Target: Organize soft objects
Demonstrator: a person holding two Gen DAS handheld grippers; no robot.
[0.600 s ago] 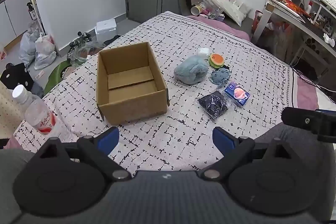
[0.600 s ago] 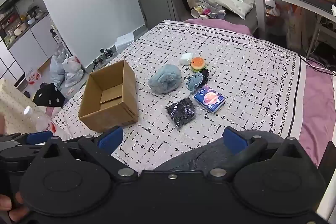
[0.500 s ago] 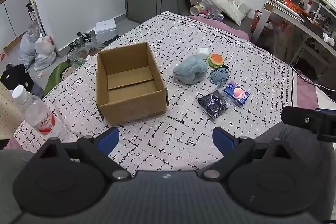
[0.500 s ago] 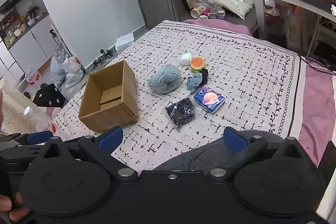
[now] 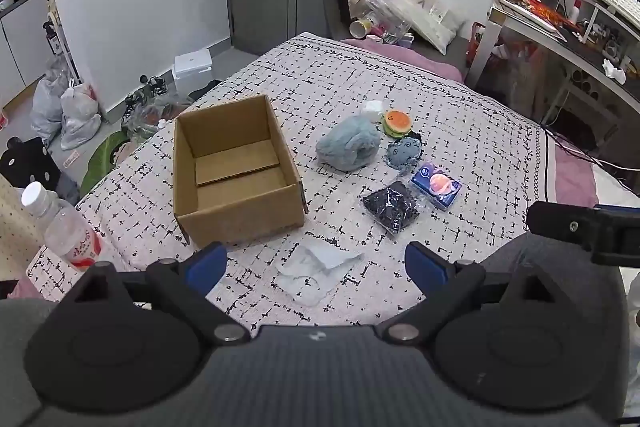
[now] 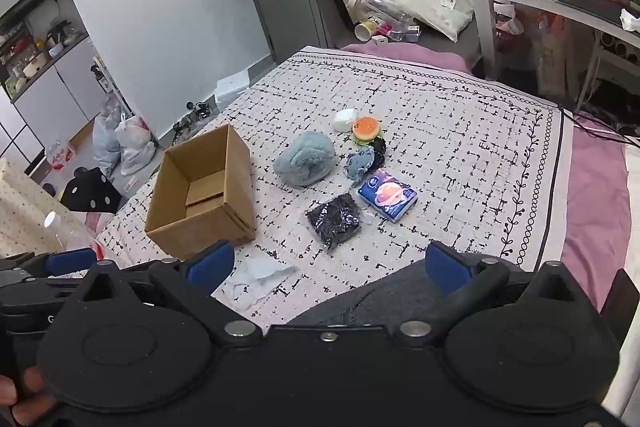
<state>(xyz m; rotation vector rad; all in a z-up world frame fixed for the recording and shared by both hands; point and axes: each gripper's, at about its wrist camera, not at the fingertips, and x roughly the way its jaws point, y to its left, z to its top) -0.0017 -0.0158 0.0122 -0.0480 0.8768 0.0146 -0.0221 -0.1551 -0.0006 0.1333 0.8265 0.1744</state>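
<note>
An open, empty cardboard box stands on the patterned bedspread. To its right lie a blue fluffy bundle, a white lump, an orange burger plush, a small blue plush, a tissue pack with a planet print and a dark bagged item. A clear crumpled plastic bag lies at the near edge. My left gripper and right gripper are open, empty, held above the near edge.
A water bottle stands near the left of the box. Bags and clutter lie on the floor at left. A desk stands at the right. Bottles and pillows sit beyond the bed's far end.
The clear plastic bag now shows at the near edge of the bed in both views. Both grippers have hardly moved and stay open.
</note>
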